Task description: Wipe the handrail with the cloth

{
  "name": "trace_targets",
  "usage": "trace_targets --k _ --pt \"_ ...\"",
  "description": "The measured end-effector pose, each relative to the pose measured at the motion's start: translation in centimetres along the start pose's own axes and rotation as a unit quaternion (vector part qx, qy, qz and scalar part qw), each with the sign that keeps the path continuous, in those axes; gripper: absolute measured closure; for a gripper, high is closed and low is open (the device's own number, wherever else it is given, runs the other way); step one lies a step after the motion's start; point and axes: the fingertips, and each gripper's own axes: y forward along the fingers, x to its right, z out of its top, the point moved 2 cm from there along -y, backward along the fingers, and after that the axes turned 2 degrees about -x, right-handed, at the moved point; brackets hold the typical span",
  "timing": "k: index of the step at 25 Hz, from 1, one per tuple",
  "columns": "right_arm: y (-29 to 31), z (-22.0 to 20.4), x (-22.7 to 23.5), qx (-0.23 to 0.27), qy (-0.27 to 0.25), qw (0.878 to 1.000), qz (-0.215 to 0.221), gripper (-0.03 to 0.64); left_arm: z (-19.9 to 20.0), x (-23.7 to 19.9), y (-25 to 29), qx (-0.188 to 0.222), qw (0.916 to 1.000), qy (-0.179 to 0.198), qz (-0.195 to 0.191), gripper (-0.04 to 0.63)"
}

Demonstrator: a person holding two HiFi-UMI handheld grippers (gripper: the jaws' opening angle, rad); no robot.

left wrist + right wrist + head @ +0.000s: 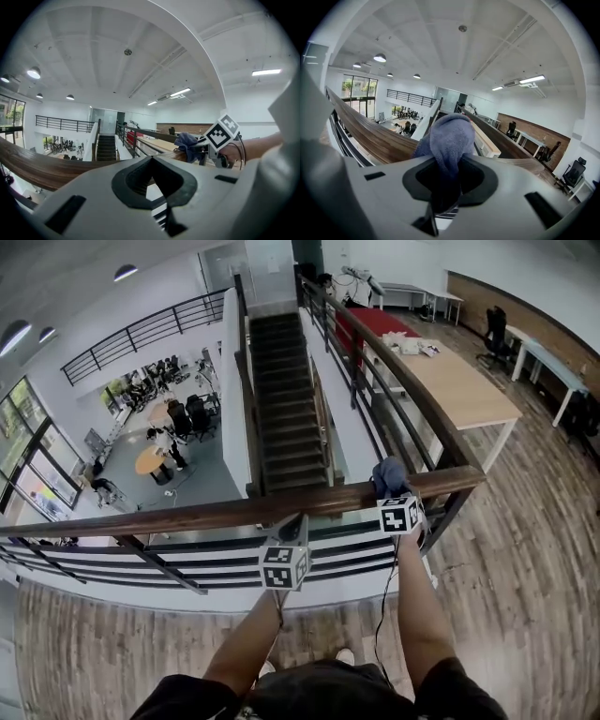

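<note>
A person stood at a wooden handrail (187,517) on an upper floor, above a stairwell and an office below. The handrail's long axis ran left to right across the head view and turned away at a corner on the right. A blue cloth (389,474) rested on top of the handrail, just left of that corner. The right gripper (392,491) had its jaws pinching the cloth, which bulged out straight ahead of them in the right gripper view and touched the wood. Nearly all of this stretch of rail lay to the cloth's left, so a wipe would probably run leftward along the axis. The left gripper (292,526) hung near the middle of the rail, apart from the cloth, its jaws pressed together and empty. The right gripper was clearly the nearer one to the cloth. No brand, label or writing could be read; each gripper's cube bore only black-and-white square markers.
</note>
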Motion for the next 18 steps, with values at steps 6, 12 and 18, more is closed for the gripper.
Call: trace_targets --k 6,12,18 --pt "0.7 -2.2 8.2 -0.017 0.011 0.999 -0.029 0.541 0.4 5.3 2.4 -0.006 0.9995 0.011 -0.028 0.592" --pt "1.7 -4.0 15.2 -0.034 0.015 0.998 -0.060 0.541 0.3 9.0 4.2 -0.012 0.9987 0.017 -0.046 0.592" --pt "2.0 -6.1 21.7 -0.051 0.031 0.994 -0.096 0.541 0.7 10.3 4.4 -0.009 0.9987 0.009 -0.050 0.592"
